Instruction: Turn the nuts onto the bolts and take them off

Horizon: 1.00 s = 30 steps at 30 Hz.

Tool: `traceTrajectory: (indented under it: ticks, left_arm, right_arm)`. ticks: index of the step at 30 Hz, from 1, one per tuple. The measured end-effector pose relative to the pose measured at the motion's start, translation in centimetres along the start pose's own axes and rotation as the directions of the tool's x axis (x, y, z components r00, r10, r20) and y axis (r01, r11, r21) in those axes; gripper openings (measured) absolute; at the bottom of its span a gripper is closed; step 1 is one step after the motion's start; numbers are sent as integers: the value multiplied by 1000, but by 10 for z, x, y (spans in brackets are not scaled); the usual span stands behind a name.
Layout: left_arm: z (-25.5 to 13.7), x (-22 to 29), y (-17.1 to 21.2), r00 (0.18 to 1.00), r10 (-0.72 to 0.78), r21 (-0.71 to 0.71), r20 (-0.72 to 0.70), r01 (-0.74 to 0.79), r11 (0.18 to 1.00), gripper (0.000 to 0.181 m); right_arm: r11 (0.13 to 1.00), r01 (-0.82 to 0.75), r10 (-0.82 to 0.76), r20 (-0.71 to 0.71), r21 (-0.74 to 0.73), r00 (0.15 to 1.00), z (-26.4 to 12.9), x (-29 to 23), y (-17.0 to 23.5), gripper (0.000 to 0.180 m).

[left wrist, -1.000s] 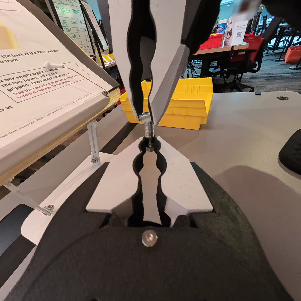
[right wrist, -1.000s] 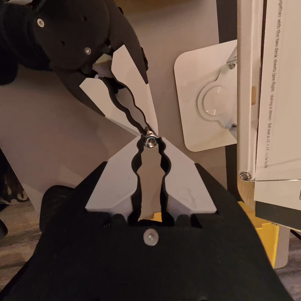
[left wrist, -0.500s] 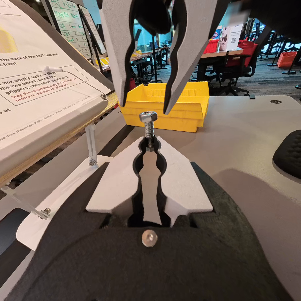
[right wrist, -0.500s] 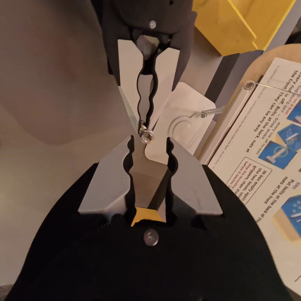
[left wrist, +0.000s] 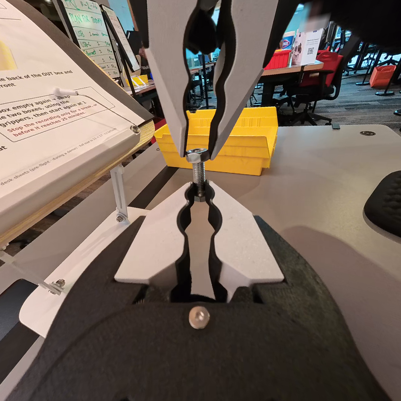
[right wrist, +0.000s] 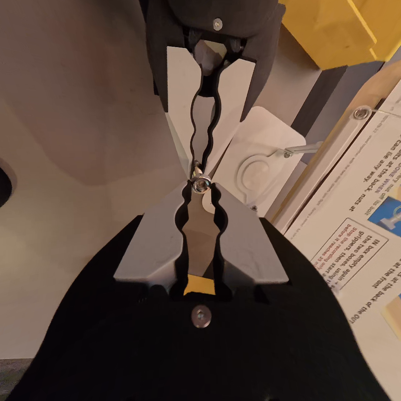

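A bright silver bolt (left wrist: 198,173) stands upright above the grey bench (left wrist: 325,173), its threaded shank clamped with a small nut (left wrist: 199,198) in the left gripper's (left wrist: 199,191) narrow jaws. The right gripper (left wrist: 197,152) comes down from above, jaws closed on the bolt's hex head, with a yellow bin (left wrist: 238,138) just beyond.

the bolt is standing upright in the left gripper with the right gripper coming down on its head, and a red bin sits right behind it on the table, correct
Not quite: in the left wrist view the bin behind the bolt is yellow, not red. The rest holds: left gripper holds the bolt upright, right gripper at its head.
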<state>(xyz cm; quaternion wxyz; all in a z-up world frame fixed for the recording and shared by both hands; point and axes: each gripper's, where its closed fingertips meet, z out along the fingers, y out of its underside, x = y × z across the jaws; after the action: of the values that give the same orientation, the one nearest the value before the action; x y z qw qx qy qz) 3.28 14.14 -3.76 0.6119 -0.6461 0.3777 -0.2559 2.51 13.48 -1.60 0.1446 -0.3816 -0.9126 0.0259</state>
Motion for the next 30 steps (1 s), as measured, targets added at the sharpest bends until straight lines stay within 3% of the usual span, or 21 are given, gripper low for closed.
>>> traceTrajectory:
  ticks: [9, 12, 16, 19, 25, 30]
  left_arm:
    - [1, -1, 4, 1000, -1, -16, 7, 1, 1000, 7]
    - [3, 0, 7, 1000, -2, -22, 3, 2, 1000, 7]
    - [3, 1, 4, 1000, -4, -12, -4, 4, 1000, 7]
    - [2, 1, 4, 1000, -13, -7, -7, 13, 1000, 7]
    - [2, 2, 2, 1000, -9, -3, -9, 9, 1000, 7]
    - [2, 2, 1, 1000, -6, -2, -11, 6, 1000, 7]
  right_arm:
    - [918, -392, 395, 43, -54, 918, 5, -1, 3, 16]
    - [896, -438, 441, 43, -68, 896, 6, -2, 3, 16]
    - [917, -397, 398, 5, -38, 917, -1, 3, 1, 35]
    - [957, -291, 291, -13, 4, 957, -9, 5, -2, 37]
    - [1000, 11, -10, -51, 15, 999, -7, 1, -3, 27]
    - [997, 71, -71, -30, 8, 997, 0, -2, 1, 18]
